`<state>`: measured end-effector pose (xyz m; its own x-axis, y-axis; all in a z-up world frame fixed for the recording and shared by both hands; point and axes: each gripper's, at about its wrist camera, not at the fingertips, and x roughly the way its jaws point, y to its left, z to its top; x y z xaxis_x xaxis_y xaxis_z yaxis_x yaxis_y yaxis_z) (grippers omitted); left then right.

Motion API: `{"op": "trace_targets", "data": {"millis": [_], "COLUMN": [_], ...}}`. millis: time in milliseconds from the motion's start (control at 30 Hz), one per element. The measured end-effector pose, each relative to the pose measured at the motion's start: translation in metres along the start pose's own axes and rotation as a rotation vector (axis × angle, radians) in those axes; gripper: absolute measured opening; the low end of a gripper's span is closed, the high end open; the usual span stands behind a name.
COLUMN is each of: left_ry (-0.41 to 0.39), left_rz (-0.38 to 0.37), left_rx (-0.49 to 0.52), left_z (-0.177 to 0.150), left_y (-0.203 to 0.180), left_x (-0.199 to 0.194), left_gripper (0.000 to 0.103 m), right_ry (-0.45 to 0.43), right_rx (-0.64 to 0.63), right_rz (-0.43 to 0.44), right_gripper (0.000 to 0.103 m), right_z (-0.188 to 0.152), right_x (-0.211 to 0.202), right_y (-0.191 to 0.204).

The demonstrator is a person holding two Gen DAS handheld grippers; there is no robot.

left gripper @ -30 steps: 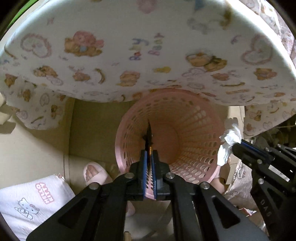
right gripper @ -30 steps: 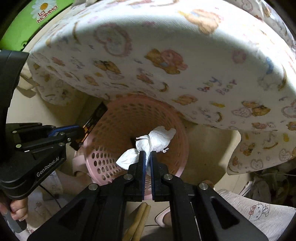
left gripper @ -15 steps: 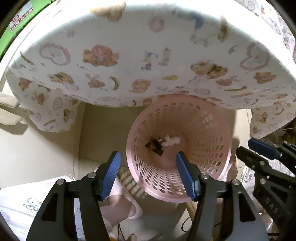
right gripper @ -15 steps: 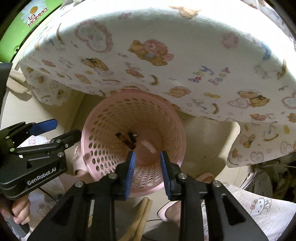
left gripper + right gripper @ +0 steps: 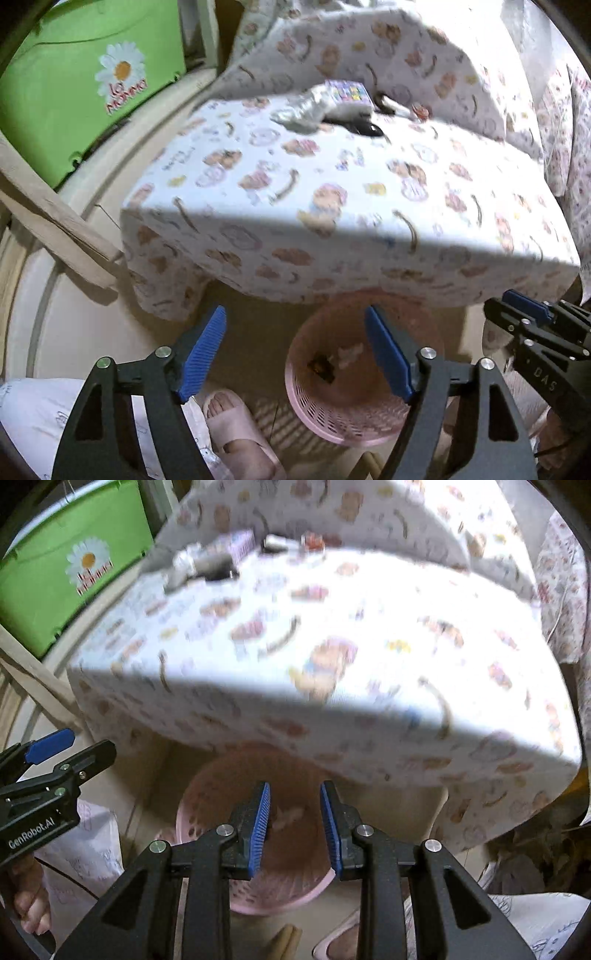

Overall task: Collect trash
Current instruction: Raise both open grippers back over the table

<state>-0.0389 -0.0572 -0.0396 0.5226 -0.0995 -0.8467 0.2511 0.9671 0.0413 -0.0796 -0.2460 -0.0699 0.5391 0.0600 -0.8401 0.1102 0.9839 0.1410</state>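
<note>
Bright overhead light, dim floor in shadow, motion blur, fisheye-warped edges.

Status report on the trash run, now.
Left gripper jaws opening, nothing between; right gripper open, empty. Tissue and dark wrapper lie in pink basket. Nothing blocking.

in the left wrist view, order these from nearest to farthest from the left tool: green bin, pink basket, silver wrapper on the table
1. pink basket, just below the left tool, on the floor under the table edge.
2. silver wrapper, at the far side of the tabletop.
3. green bin, beyond the table, upper left.
</note>
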Motion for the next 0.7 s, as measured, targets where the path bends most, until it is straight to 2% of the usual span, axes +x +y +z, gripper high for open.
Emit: {"op": "trace_targets", "data": {"millis": [167,300,500,700], "left_ry": [-0.007,-0.019,-0.05,-0.073], "left_rz": [-0.014,-0.009,0.068,0.055], "left_rx": [-0.006,-0.01,-0.061,-0.077], "left_z": [0.005,0.003,0.006,0.008], "left_y": [0.001,0.0,0.01,0.015], "left_x": [-0.003,-0.004,-0.01,-0.014], "left_gripper": [0.076,0.077,0.077,0.077], "right_ry": [-0.079,-0.098,-0.171,-0.204], "right_rx": [0.007,-0.001,-0.008,0.001], "right_rz": [0.002,-0.015,-0.02,-0.005], "right_gripper": [0.03,0.032,0.032,0.033], "right_z": [0.004,0.005,0.008,0.012], "right_x": [-0.015,-0.02,-0.034,-0.041], "right_y": [-0.001,-0.003,-0.004,-0.005]}}
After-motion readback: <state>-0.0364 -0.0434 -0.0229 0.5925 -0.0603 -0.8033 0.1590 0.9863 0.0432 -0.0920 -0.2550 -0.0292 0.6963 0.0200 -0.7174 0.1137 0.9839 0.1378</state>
